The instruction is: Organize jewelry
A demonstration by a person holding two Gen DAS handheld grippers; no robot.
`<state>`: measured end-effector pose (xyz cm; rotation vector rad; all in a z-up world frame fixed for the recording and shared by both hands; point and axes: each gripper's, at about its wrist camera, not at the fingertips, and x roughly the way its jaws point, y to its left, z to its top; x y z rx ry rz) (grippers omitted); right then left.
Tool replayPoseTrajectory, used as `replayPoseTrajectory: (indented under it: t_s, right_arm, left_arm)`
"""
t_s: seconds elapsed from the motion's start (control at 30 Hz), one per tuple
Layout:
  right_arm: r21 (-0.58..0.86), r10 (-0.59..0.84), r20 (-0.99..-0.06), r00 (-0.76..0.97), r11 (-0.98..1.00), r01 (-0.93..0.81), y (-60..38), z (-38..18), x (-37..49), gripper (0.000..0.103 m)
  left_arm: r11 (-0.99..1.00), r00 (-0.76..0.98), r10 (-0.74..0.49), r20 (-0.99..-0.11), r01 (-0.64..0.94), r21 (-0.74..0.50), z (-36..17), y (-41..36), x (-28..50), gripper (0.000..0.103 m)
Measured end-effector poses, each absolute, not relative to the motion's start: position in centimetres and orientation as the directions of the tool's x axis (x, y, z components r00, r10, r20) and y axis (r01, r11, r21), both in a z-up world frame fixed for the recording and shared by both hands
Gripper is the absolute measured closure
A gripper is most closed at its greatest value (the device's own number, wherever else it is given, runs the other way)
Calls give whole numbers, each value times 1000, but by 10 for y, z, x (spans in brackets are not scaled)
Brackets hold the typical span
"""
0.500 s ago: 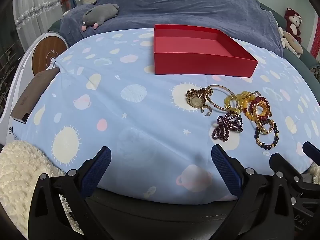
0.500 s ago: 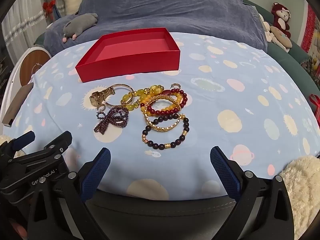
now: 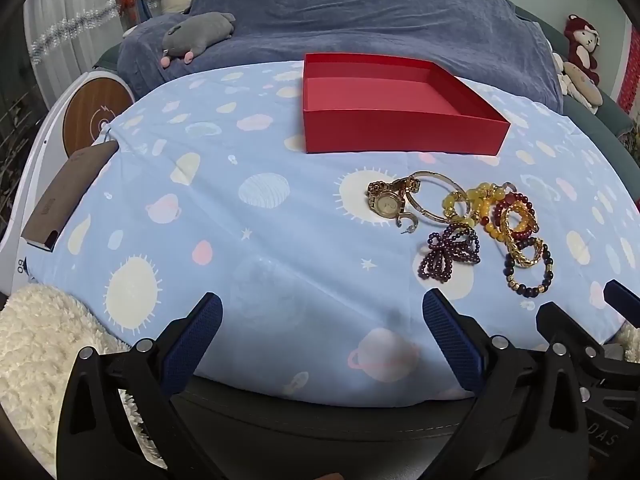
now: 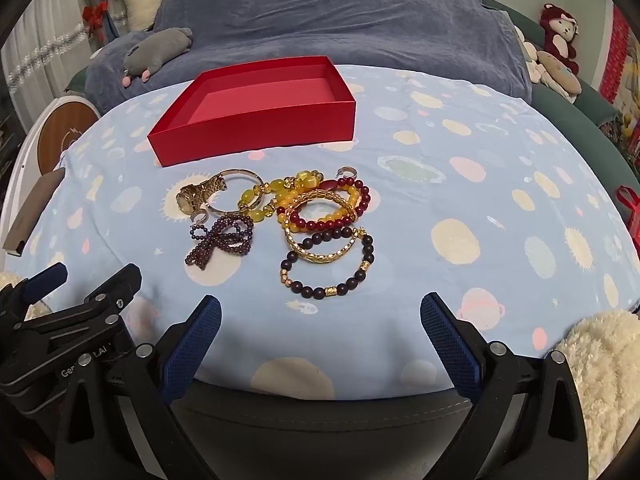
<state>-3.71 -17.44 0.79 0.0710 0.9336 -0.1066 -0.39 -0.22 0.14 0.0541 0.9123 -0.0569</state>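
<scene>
A pile of jewelry lies on the blue patterned cloth: a gold watch (image 4: 196,197) (image 3: 387,199), a purple bead bow (image 4: 221,239) (image 3: 450,250), yellow bead bracelets (image 4: 280,194), a dark red bead bracelet (image 4: 360,200), a gold bangle (image 4: 320,254) and a dark bead bracelet (image 4: 326,278) (image 3: 528,276). An empty red box (image 4: 256,136) (image 3: 400,136) stands behind the pile. My left gripper (image 3: 322,344) is open and empty near the table's front edge, left of the pile. My right gripper (image 4: 320,344) is open and empty just in front of the pile.
A brown flat box (image 3: 66,196) lies at the cloth's left edge. A blue-covered sofa (image 3: 360,20) with a grey plush toy (image 3: 198,36) stands behind the table. White fluffy fabric (image 4: 600,368) lies at the front corners. Plush toys (image 4: 558,40) sit at the far right.
</scene>
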Motion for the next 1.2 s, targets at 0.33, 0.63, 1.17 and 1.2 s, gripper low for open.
replayPoseTrajectory:
  t_s: [0.33,0.63,1.17,1.2]
  right_arm:
    - [18,-58,-806,589,992,123,-175,8,-38,7]
    - [16,-61,-806,589,992,124,-175,7,-37,7]
    - [16,-60,-806,589,992,123,-175,8,-37,7]
    - [17,-60,-806,589,992,124,-175,8,-37,7]
  left_arm:
    - [999,595,-21,-804,48,10,-2,5,-2,7]
    - [998,625,-10,-780,59,34,3,0,-6,7]
    - [997,617,-14,-787,73,40,3,-3,-5,7]
    - [997,617,-15,-787,74,39,3,-3,-5,7]
